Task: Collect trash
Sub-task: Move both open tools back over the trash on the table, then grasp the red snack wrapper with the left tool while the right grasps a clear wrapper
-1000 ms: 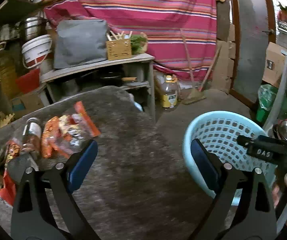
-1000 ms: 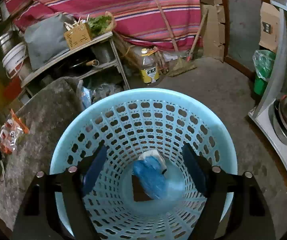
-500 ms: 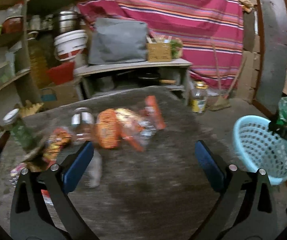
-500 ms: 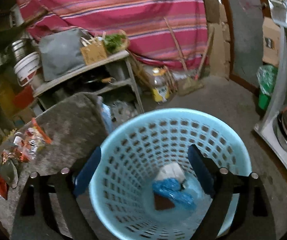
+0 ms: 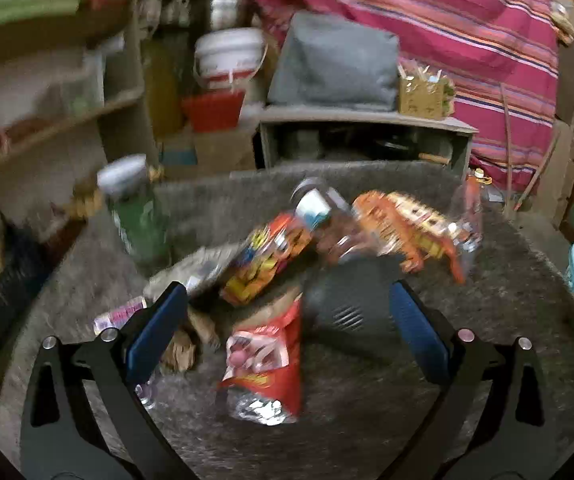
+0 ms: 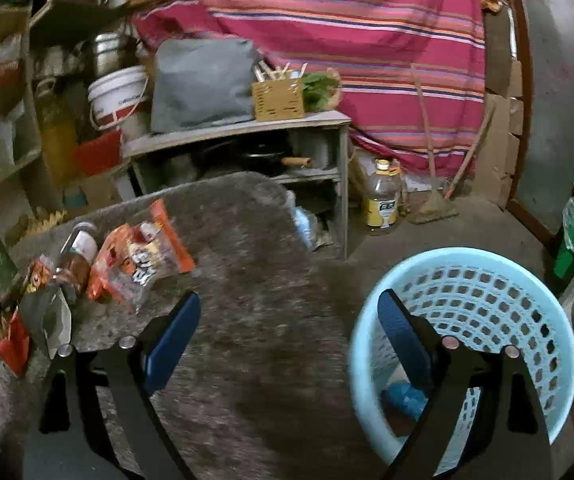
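Both tongs gape wide and empty, the left tongs (image 5: 287, 322) over blurred wrappers (image 5: 265, 364), basket (image 6: 487, 320) partly hidden.

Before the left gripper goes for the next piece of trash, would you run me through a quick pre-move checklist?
1. Left gripper open and empty: ok.
2. Red snack bag lies between its fingers' line: ok.
3. Right gripper open and empty, its jaws having just been opening: ok.
4. Blue basket upright, room inside: ok.
5. Dark flat object beside the bag is trash: cannot tell, blurred.
6. Green jar clear of the approach: ok.
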{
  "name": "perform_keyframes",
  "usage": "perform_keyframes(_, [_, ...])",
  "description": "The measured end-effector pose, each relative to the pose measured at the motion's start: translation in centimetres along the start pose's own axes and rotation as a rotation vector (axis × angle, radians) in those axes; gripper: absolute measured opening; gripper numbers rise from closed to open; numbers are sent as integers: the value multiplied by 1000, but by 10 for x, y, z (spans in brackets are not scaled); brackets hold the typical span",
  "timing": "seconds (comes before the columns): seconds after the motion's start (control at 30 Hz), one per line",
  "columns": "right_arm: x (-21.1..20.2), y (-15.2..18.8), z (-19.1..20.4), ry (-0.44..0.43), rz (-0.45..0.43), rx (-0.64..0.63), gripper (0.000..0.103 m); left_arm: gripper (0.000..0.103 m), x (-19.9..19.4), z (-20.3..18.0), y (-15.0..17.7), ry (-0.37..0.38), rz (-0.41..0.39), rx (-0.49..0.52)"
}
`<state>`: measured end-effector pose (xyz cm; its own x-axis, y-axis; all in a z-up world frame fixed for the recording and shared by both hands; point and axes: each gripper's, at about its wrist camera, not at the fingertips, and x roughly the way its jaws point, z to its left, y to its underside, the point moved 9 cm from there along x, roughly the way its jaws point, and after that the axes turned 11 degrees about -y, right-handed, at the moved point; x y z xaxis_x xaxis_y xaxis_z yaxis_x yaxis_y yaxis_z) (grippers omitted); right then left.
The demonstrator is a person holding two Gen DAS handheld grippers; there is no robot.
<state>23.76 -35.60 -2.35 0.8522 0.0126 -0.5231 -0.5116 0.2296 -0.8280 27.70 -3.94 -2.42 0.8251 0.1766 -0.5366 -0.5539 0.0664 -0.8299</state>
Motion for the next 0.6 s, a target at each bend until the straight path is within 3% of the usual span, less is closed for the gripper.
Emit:
perform_keyframes(0.2, [22, 7, 27, -15, 38, -29, 89, 95, 27, 16, 25, 2, 89, 9])
perform_keyframes(0.27, [27, 8, 38, -24, 43, -37, 89, 81, 30, 15, 32, 33, 118, 16])
perform_keyframes(0.43, [39, 13, 62, -34, 62, -77, 89, 70, 34, 14, 43, 46, 136, 56])
perform_keyframes(0.6, [47, 19, 85, -41, 77, -120, 89, 45, 40, 4, 49, 96, 172, 80])
